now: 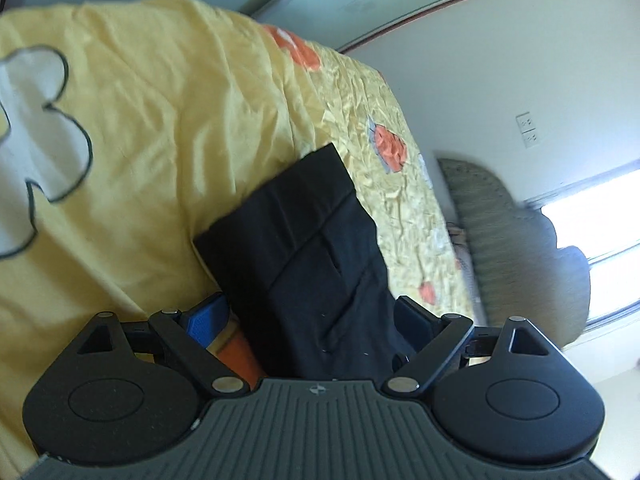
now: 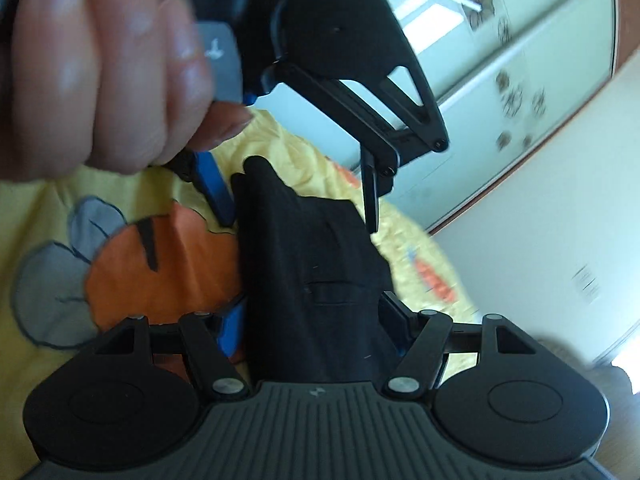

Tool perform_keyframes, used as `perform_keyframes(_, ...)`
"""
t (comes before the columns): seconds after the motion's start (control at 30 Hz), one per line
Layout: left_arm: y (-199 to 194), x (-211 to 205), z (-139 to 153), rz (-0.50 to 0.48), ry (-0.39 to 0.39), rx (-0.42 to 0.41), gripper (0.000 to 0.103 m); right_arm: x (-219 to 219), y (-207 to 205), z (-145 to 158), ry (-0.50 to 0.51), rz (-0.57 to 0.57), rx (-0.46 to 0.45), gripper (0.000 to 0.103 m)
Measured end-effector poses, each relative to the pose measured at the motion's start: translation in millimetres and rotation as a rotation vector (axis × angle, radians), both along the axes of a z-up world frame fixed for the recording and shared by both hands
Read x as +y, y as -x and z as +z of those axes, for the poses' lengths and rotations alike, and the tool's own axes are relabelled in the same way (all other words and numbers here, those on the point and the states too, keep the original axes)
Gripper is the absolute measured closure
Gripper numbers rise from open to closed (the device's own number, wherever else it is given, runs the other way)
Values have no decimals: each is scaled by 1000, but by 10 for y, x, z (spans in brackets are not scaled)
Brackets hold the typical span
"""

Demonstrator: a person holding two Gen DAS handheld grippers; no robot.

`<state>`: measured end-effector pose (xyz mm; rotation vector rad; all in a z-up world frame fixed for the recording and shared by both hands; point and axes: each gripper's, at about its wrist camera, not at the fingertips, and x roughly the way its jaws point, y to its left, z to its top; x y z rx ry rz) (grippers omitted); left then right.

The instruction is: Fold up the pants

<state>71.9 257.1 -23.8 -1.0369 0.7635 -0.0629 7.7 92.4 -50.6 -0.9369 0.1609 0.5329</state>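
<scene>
Now both grippers (image 1: pixel 308 320) (image 2: pixel 312 320) clamp black pants (image 1: pixel 304 240).

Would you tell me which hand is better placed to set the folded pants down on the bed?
Right, I think. The right gripper holds the pants between its jaws across their full width, over the yellow bedspread. The left gripper straddles only the narrower far end, and its hold is unclear.

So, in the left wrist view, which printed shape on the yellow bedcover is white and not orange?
The large flower shape at the far left of the bedcover, with a dark outline. The other patches are orange.
</scene>
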Motion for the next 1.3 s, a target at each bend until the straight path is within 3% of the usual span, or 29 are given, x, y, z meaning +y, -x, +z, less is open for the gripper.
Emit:
perform_keyframes(0.1, -28, -5, -56, 0, 64, -21, 11, -1, -38, 0, -15, 1, -57, 38)
perform_keyframes(0.17, -60, -2, -93, -4, 123, -49, 11, -96, -89, 108, -105, -20, -56, 37)
perform_keyframes(0.27, -132, -33, -120, 11, 145, -76, 11, -348, -225, 387, -290, -38, 64, 36)
perform_keyframes(0.33, -228, -46, -103, 11, 130, -101, 11, -520, -333, 601, -386, 24, 249, 36)
perform_keyframes(0.4, -303, -74, -80, 18, 88, -94, 16, -748, -484, 773, -522, 69, 426, 36)
perform_keyframes(0.47, -356, -103, -71, 17, 44, -101, 24, -868, -672, 831, -587, 8, 482, 36)
perform_keyframes(0.53, -387, -123, -73, 26, -5, -93, 36, -901, -868, 754, -576, -88, 474, 36)
perform_keyframes(0.67, -450, -148, -108, 27, -127, -63, 76, -781, -1191, 320, -414, -182, 564, 36)
perform_keyframes(0.77, -430, -213, -52, 26, -215, -84, 79, -842, -1167, 348, -477, -173, 550, 36)
perform_keyframes(0.83, -367, -369, 98, 19, -338, -113, 81, -942, -1163, 459, -571, -157, 527, 36)
perform_keyframes(0.93, -163, -753, 469, -11, -547, -242, 82, -1079, -1162, 597, -660, -154, 511, 36)
perform_keyframes(1.0, -31, -1017, 681, -40, -615, -325, 82, -1173, -1144, 663, -705, -156, 502, 36)
perform_keyframes(1.2, 190, -1680, 986, -152, -666, -459, 82, -1659, -1037, 803, -929, -159, 522, 36)
perform_keyframes(1.3, 271, -1968, 1034, -205, -647, -499, 82, -2040, -898, 813, -1026, -190, 533, 36)
